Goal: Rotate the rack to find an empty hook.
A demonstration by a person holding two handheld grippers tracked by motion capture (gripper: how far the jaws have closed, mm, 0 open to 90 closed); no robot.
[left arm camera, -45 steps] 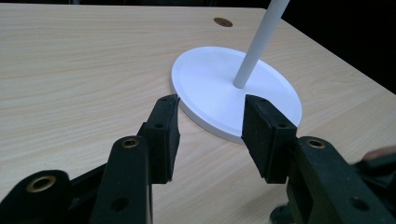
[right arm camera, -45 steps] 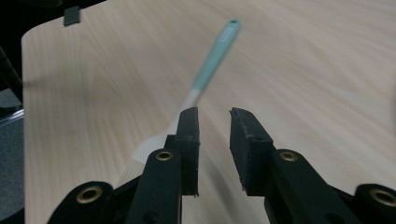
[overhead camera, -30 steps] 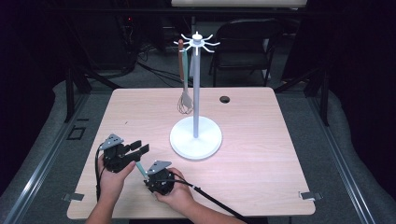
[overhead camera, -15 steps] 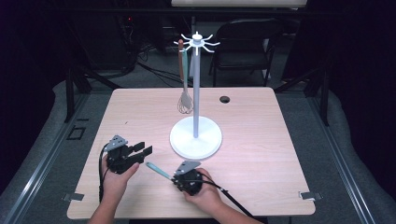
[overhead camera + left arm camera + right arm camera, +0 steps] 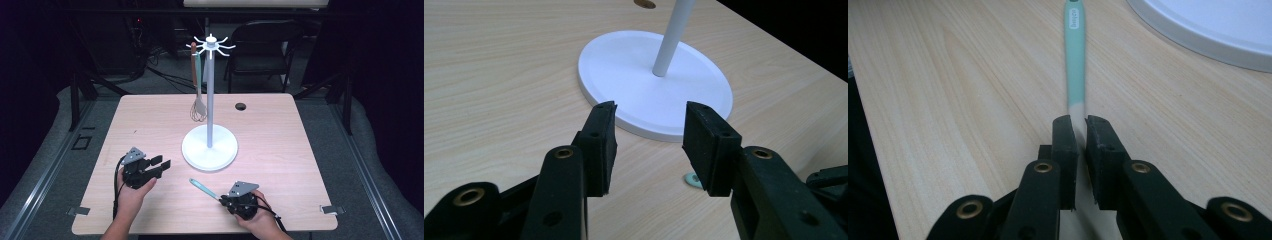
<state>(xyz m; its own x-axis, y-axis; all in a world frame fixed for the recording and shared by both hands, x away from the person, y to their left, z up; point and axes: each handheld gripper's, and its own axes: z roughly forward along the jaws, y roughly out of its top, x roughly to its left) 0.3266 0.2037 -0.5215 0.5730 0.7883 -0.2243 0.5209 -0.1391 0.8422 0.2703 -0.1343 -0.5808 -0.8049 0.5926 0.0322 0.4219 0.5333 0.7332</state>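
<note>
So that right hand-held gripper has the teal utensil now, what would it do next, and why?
Probably lift it and carry it toward the white stand. The right hand-held gripper is clamped on the pale end of the teal utensil, its jaws having just closed, and the stand's top hooks already carry a whisk. The left hand-held gripper waits open.

Your stand (image 5: 209,147) sits mid-table (image 5: 300,165), with a whisk (image 5: 198,107) hanging at its left, off the top hooks. The utensil handle (image 5: 204,188) lies in front of its base, between your left gripper (image 5: 159,164) and right gripper (image 5: 221,198).
</note>
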